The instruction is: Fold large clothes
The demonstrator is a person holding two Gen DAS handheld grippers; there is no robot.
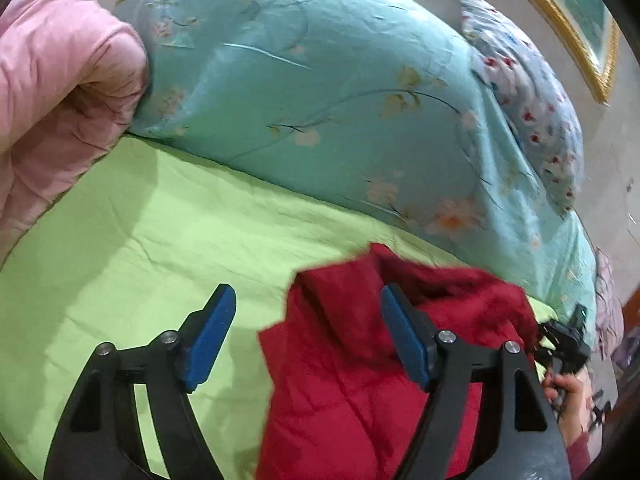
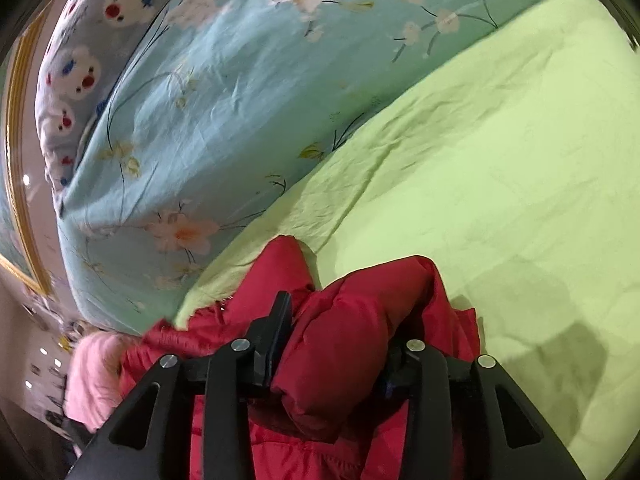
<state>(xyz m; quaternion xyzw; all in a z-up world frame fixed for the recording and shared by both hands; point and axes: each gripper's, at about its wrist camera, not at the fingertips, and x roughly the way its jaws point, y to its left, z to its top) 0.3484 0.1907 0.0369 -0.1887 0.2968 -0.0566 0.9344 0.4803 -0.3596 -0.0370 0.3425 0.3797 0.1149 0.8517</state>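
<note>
Lying on the green bed sheet [image 1: 160,220], the red padded jacket [image 1: 340,360] sits at about five o'clock in the left wrist view and at six o'clock in the right one, just short of the teal flowered quilt [image 1: 320,80] bunched behind it at twelve.

The left gripper [image 1: 308,332] has its jaws spread wide and released; one blue pad [image 1: 208,340] hangs over bare sheet and the other stands in front of the red fabric, with no sign of pressing on it. The right gripper [image 2: 332,344] has its jaws clenched on a thick roll of the jacket, which bulges up between them.

The jacket looks puffy, soft and light, probably with a smooth shell that could slide once layers stack, so I would judge a hem, cuff or seam the safer hold, since a pinch on loose padding may let the filling squash and slip out. It will sag and spring back rather than hold a crease.

Much is hidden: the jacket is cut off by the lower edge of both views, so sleeves, collar and overall lie cannot be made out. The right gripper's far pad is buried behind fabric. A person's hand [image 1: 568,392] at four o'clock in the left view is half cut off, and a pink quilt [image 1: 52,80] fills ten o'clock.
</note>
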